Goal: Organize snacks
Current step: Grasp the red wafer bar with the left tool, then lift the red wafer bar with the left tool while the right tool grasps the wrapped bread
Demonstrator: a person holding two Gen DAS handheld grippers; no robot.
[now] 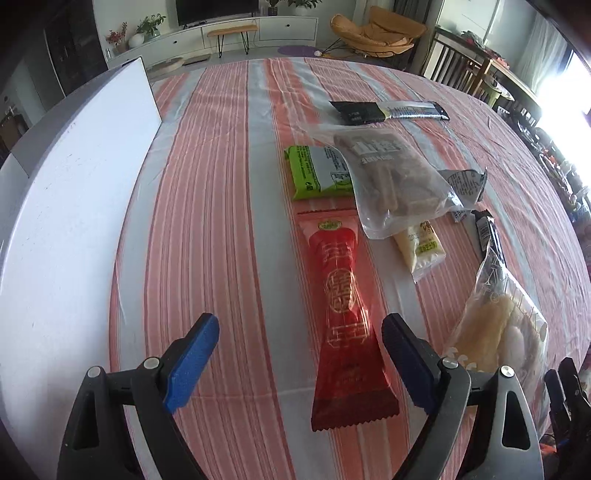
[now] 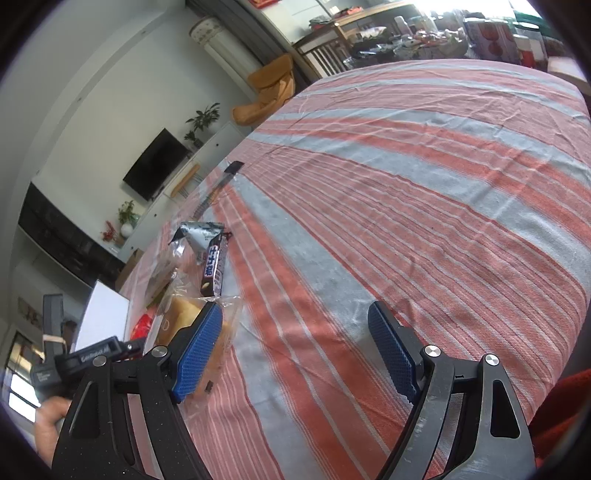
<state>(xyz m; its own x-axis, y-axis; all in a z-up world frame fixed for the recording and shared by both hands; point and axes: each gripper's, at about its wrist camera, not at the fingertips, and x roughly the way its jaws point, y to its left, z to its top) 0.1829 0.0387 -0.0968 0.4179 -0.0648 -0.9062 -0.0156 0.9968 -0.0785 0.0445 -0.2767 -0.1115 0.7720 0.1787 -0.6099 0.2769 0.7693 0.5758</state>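
Note:
Snacks lie in a loose group on the striped tablecloth (image 1: 221,206). My left gripper (image 1: 299,325) hangs open over it; a long red packet (image 1: 343,321) lies between its blue pads, nearer the right one, untouched. Beyond are a green packet (image 1: 317,173), a clear bag of brown sticks (image 1: 391,177), a black bar (image 1: 388,110) and a small cream packet (image 1: 419,247). A clear bread bag (image 1: 495,325) lies at the right. My right gripper (image 2: 295,314) is open over bare cloth, its left pad just in front of the bread bag (image 2: 184,314). A chocolate bar (image 2: 214,269) lies behind.
A white box (image 1: 74,221) stands along the table's left edge, and it shows small in the right wrist view (image 2: 103,317). A hand (image 2: 51,417) holds the left gripper's handle. Chairs and a cluttered table (image 2: 406,33) stand beyond the far edge.

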